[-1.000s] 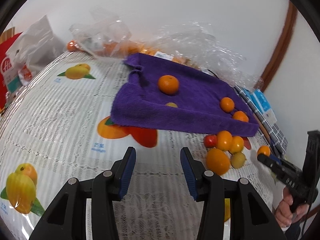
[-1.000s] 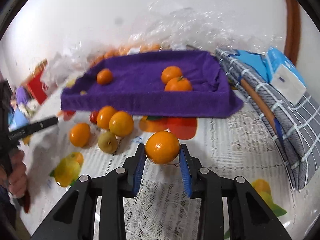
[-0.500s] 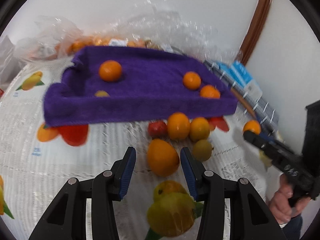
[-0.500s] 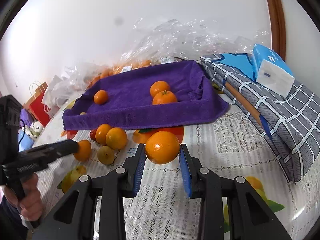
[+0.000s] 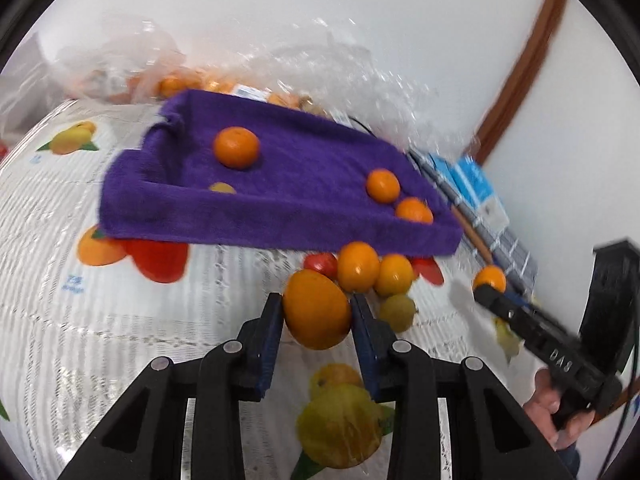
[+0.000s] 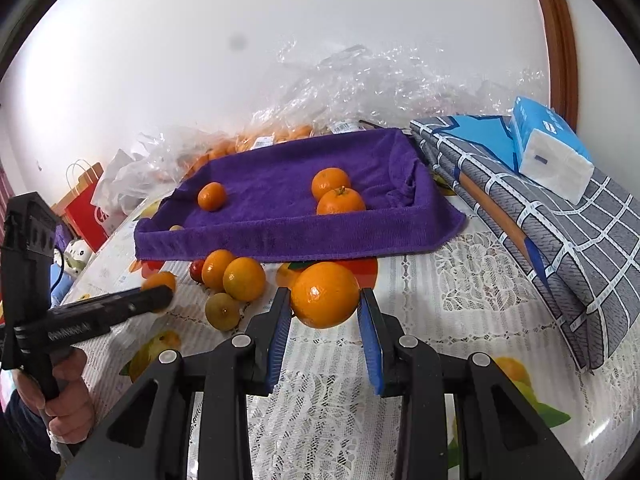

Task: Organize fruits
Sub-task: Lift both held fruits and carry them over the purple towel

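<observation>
Oval orange (image 5: 317, 313) tilted, L gripper (image 5: 316, 314) jaws closing.

Left hand-held gripper (image 5: 317, 312) closing on large orange fruit (image 5: 317, 309), purple towel tray (image 5: 280, 216) beyond

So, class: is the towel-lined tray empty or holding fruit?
Holding fruit: three oranges and a small yellowish fruit sit in the purple tray.

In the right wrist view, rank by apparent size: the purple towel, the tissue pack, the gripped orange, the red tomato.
1. Purple towel, largest by far.
2. Tissue pack.
3. Gripped orange; it looks close to the pack, but it sits nearest the camera, so this ranking is unsure.
4. Red tomato, smallest and partly hidden.
</observation>
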Motion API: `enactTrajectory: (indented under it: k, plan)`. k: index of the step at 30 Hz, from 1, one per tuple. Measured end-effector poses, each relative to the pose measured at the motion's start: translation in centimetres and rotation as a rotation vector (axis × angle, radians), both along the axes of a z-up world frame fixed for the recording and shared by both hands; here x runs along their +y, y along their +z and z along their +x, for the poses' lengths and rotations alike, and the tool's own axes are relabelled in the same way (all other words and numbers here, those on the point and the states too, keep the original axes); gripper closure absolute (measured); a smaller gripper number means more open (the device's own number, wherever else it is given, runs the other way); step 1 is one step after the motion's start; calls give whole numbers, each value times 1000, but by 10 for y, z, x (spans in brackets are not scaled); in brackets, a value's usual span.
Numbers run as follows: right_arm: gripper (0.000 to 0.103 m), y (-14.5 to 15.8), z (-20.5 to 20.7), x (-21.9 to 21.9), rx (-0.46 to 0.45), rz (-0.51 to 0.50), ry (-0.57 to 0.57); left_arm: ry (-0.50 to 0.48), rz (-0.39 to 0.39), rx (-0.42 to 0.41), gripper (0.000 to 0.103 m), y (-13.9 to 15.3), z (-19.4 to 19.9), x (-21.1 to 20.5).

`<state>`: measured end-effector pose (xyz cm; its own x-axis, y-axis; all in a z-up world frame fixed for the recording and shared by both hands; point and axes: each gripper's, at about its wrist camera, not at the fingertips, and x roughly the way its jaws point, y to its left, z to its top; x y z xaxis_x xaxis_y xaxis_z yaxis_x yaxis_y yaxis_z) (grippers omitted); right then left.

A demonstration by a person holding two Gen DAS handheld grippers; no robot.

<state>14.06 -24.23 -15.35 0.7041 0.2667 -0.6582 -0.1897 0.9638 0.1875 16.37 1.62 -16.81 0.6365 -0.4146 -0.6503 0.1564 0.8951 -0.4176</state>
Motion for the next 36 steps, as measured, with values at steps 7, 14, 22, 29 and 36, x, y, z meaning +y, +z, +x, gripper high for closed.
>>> enactTrajectory:
  k: [7,14,22,29,36]
  plan:
    - [69,4,-4,0,-27,0,4,-11,27,-40,71,5,-4,-5]
    - [69,5,-4,-2,-26,19,-5,-14,37,-51,71,7,-6,-9]
    - [69,5,-5,-4,-34,28,-15,-10,42,-67,71,9,-7,-7]
    - [69,8,-7,-6,-42,29,-25,27,45,-87,71,16,-8,-2]
    - [69,25,-6,14,-77,-75,13,44,27,-127,70,43,6,11]
